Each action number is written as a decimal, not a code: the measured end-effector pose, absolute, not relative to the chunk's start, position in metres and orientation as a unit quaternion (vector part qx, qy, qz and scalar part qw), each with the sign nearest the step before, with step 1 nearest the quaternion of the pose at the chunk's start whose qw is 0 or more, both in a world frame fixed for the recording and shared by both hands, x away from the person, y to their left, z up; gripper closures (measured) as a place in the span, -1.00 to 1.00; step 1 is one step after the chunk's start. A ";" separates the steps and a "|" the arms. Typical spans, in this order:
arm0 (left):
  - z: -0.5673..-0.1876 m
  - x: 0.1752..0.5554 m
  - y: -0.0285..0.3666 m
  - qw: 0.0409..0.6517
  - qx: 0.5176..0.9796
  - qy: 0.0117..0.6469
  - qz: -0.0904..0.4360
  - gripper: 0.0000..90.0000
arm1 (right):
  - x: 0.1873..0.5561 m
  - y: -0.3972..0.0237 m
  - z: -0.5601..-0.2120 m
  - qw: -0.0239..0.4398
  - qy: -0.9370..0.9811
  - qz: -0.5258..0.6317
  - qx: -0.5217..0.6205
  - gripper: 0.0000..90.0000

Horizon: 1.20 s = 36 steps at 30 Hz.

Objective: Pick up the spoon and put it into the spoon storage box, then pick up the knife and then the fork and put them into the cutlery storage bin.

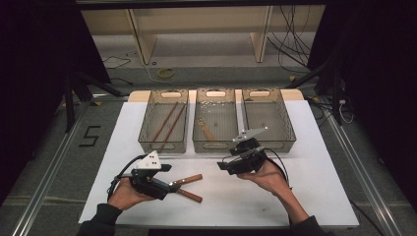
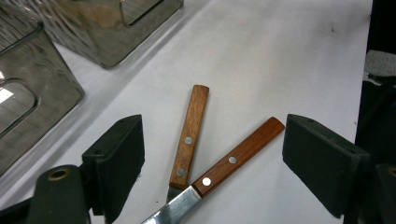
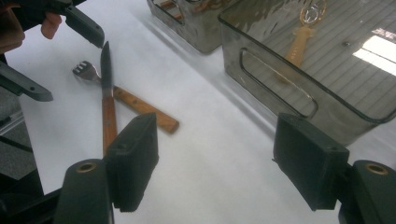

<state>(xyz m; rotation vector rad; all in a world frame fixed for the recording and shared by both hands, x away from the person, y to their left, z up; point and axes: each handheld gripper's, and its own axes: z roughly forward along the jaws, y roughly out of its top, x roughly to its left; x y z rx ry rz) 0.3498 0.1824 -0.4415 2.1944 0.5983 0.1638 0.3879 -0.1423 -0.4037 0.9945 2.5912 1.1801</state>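
On the white table (image 1: pixel 305 167), a knife (image 2: pixel 224 170) and fork (image 2: pixel 189 135) lie crossed beneath the open left gripper (image 2: pixel 212 158), handles pointing rightward in the high view. The right gripper (image 3: pixel 215 161) gapes empty beside them.

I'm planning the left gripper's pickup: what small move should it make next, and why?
Probably ease the left gripper down and close on the knife. Its jaws stand open on either side of the knife and the fork, which lie crossed on the white table, neither one gripped. The knife's handle lies over the fork's neck, so it seems the easier one to lift first.
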 end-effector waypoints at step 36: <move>-0.453 0.356 0.149 0.288 0.943 0.162 0.033 -0.31 | 0.362 -0.187 -0.419 0.048 0.843 0.401 0.356 -0.31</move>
